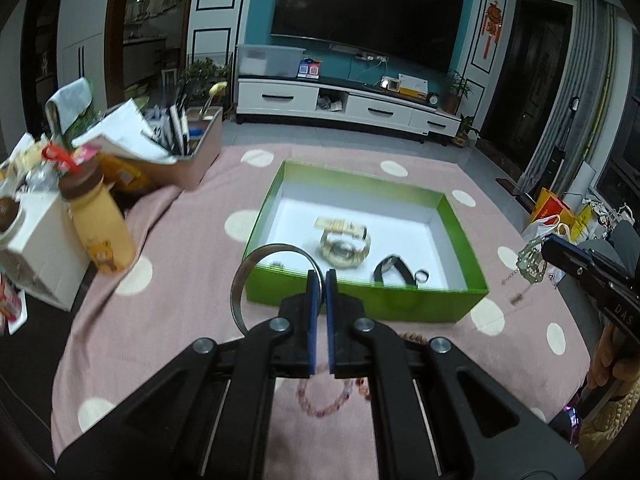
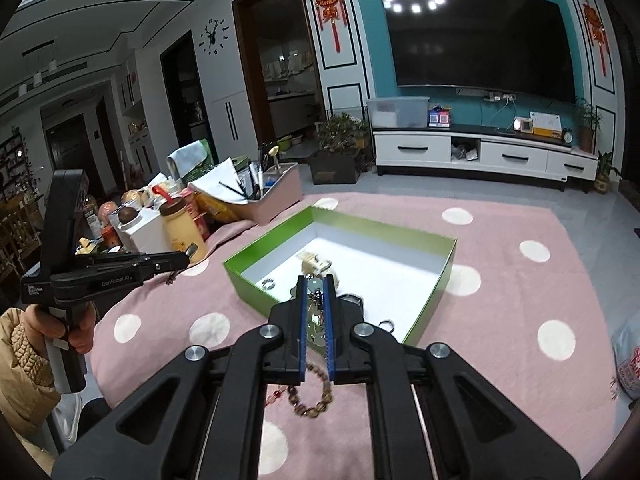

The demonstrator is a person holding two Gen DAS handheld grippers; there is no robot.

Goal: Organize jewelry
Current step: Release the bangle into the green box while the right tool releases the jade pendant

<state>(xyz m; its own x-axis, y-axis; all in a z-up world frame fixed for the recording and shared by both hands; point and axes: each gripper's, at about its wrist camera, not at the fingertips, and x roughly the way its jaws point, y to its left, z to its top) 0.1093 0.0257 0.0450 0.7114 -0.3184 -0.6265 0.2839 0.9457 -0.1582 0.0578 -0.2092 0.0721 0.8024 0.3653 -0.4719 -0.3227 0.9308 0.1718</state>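
Observation:
My left gripper [image 1: 322, 276] is shut on a thin silver bangle [image 1: 256, 264], held above the near wall of the green box [image 1: 360, 302]. In the box's white interior lie a gold watch [image 1: 344, 246], a black watch [image 1: 394, 270] and small rings [image 1: 422, 277]. At the right of this view, the right gripper [image 1: 546, 244] carries a dangling green beaded piece [image 1: 530, 260]. In the right wrist view, my right gripper [image 2: 314, 278] is shut on that green piece with its chain [image 2: 314, 304], over the box's near corner [image 2: 250, 290]. The left gripper [image 2: 186, 258] shows edge-on at the left.
A pink bead bracelet [image 1: 328, 400] and a brown bead bracelet [image 2: 316, 396] lie on the pink dotted cloth [image 1: 180, 312] under the grippers. A yellow bottle [image 1: 100, 220], a white carton [image 1: 40, 248] and a pink bin of pens [image 1: 200, 152] crowd the left. A person's hand [image 2: 80, 332] grips the left handle.

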